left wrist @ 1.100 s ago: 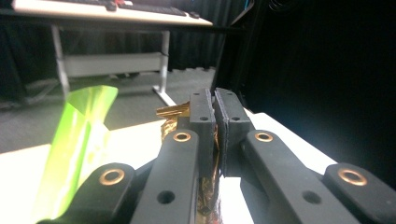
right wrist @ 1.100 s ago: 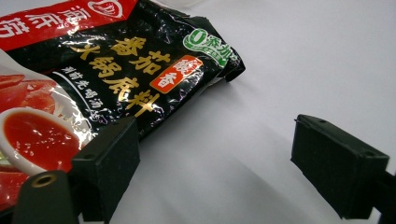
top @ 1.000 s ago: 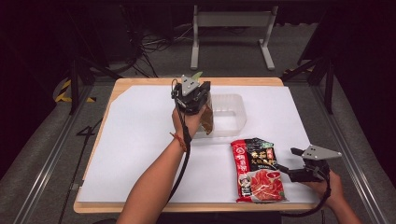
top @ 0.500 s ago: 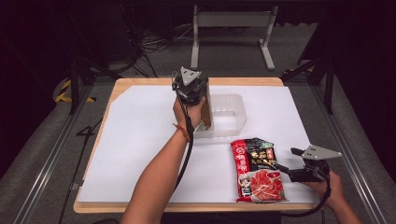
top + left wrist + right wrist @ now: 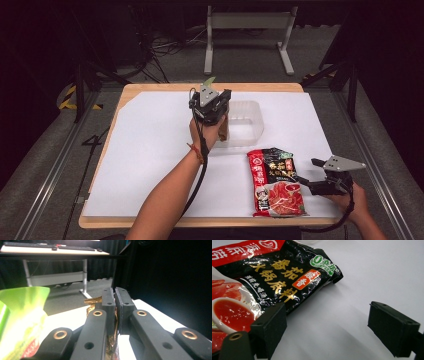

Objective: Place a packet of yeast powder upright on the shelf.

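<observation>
Bright overhead light, dark bkgd, soft close-up blur.

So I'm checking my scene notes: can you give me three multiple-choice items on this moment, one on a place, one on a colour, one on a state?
1. Where is the sauce packet?
A. in the clear tub
B. flat on the white sheet
C. on the floor

2. Colours of the sauce packet?
A. red and black
B. blue and white
C. all yellow

3. The right gripper is:
A. shut on the packet
B. shut on nothing
C. open

Key: 1 B, it lies flat beside the clear tub; 2 A, red top, black middle; 3 C, the right gripper view shows its jaws wide apart.
</observation>
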The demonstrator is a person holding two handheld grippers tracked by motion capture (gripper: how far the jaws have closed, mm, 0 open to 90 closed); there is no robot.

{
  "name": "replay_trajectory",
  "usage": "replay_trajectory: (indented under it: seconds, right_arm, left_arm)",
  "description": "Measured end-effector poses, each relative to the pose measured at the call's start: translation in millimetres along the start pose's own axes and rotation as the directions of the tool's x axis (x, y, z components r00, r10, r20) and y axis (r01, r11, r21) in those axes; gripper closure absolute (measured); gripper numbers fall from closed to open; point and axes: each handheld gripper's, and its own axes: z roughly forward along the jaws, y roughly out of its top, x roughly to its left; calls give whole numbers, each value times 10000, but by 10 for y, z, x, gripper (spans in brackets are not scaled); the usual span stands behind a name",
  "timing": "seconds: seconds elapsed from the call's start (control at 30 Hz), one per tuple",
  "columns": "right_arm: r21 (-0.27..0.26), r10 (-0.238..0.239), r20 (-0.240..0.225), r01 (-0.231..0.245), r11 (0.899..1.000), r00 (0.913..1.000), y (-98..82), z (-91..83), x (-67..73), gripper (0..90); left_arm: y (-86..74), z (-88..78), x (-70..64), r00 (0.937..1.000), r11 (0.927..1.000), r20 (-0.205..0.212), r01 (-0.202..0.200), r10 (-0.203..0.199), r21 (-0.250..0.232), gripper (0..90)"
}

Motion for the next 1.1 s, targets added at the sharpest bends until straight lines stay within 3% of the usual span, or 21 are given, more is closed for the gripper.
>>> replay_trajectory:
  seconds: [0.13, 0.37, 0.57, 0.67, 0.83, 1.0, 1.1]
  right_arm:
    - [-11, -12, 37, 12, 10000, 10000, 0, -1, 4, 157]
    - [-9, -30, 39, 30, 10000, 10000, 1, -2, 5, 154]
    - [-6, -44, 71, 44, 10000, 10000, 1, -3, 9, 154]
    - [-7, -34, 55, 34, 10000, 10000, 1, -2, 7, 153]
    - [-15, -39, 66, 39, 10000, 10000, 0, -3, 8, 153]
    - [-10, -35, 51, 35, 10000, 10000, 2, -2, 5, 151]
    - [-12, -21, 35, 21, 10000, 10000, 3, 0, 3, 147]
  left_arm:
    - [-19, -84, -13, 9994, 9998, 263, -210, 210, -4, 858]
    - [-146, -225, 21, 9975, 9997, 666, -232, 228, 56, 857]
    - [-180, -272, 53, 9937, 10000, 1124, -22, 24, -22, 854]
    - [-212, -267, 22, 9913, 9987, 1250, -445, 411, 252, 839]
    - [-229, -259, 20, 9903, 9983, 1314, -497, 454, 302, 824]
    - [-178, -333, 34, 9872, 9964, 1382, -827, 796, 164, 718]
    - [-134, -409, 51, 9810, 9919, 1518, -1252, 1208, 203, 642]
